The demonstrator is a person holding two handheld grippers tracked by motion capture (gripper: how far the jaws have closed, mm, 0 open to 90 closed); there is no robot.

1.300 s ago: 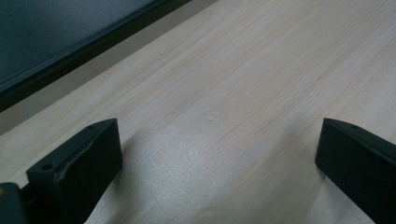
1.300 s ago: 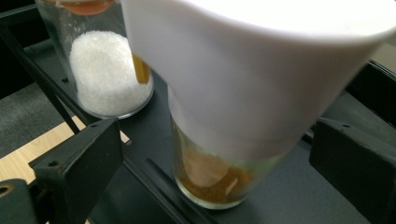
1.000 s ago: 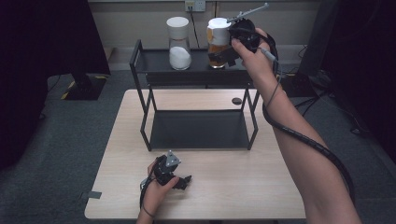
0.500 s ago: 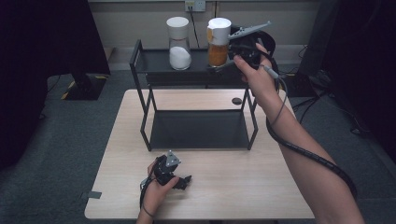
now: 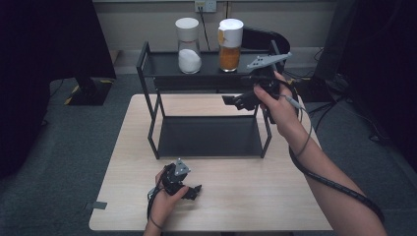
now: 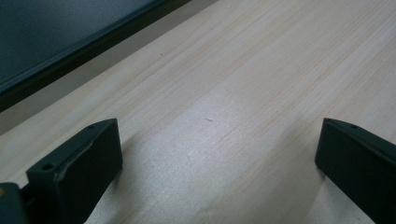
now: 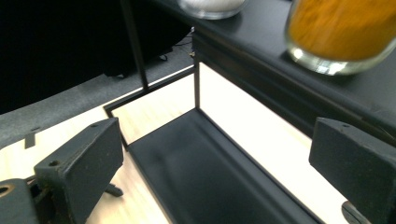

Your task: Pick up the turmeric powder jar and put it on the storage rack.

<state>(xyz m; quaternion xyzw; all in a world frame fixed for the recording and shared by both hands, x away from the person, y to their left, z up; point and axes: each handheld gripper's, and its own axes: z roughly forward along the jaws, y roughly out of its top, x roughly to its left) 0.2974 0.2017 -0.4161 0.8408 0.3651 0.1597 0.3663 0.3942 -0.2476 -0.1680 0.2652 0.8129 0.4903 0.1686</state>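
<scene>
Orange-filled jar [image 5: 230,44] with a white lid stands upright on the top shelf of the black rack [image 5: 152,132], toward the rack's right end, and nothing holds it. In the right gripper view its glass base [image 7: 337,35] sits on the shelf above and beyond the jaws, apart from both of them.

Largest of all is the wooden table [image 5: 255,201], which carries the rack on its far half. The rack has two levels: a top shelf and a dark bottom tray lying on the table. On the top shelf, left of the orange jar and well apart from it, stands a second jar [image 5: 187,45] with a white lid and white contents.

The right gripper [image 5: 235,100] is held up in the air at the rack's right front corner, below the top shelf's edge and just in front of the orange jar. Its jaws are spread wide with nothing between them.

The left gripper [image 5: 193,191] rests low on the table in front of the rack, near the table's front edge and well apart from the rack. Its jaws [image 6: 219,154] are likewise wide apart, with bare wood between them and nothing gripped.
</scene>
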